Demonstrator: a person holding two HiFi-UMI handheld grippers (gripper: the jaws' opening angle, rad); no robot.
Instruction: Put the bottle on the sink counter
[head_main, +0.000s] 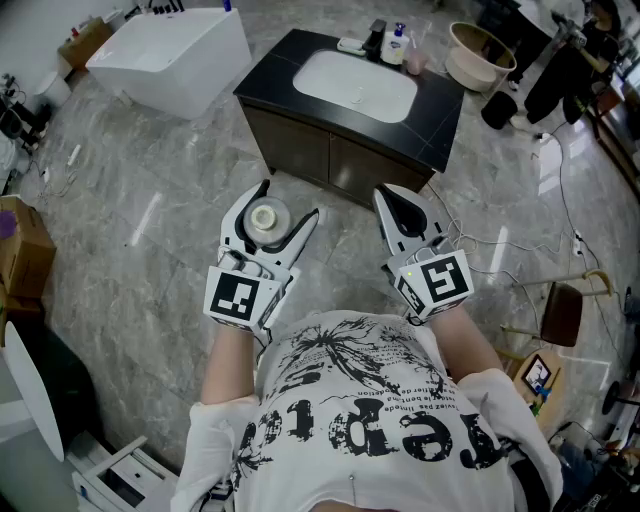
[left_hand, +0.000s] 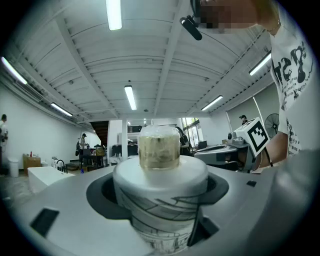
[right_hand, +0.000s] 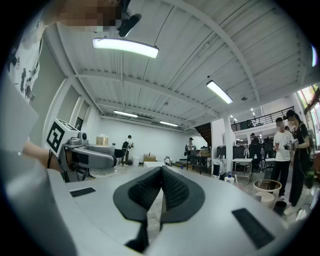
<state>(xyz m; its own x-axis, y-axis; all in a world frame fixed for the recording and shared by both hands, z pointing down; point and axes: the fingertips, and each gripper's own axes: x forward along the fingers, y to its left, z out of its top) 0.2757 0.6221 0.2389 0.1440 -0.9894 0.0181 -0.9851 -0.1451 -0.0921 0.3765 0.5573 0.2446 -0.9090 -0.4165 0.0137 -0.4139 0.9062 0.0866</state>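
Observation:
A white bottle (head_main: 265, 218) with a clear cap stands upright between the jaws of my left gripper (head_main: 283, 207), which is shut on its body. In the left gripper view the bottle (left_hand: 160, 176) fills the middle, with its printed label below. I hold it above the floor, in front of the black sink counter (head_main: 441, 112) with its white basin (head_main: 356, 86). My right gripper (head_main: 401, 203) is beside the left one at the same height. Its dark pads (right_hand: 172, 186) meet with nothing between them.
Small bottles (head_main: 396, 44) stand at the counter's back edge. A white tub (head_main: 172, 52) sits to the counter's left, a round basket (head_main: 481, 54) to its right. Cables (head_main: 500, 245) trail across the marble floor on the right. A cardboard box (head_main: 22, 252) is at far left.

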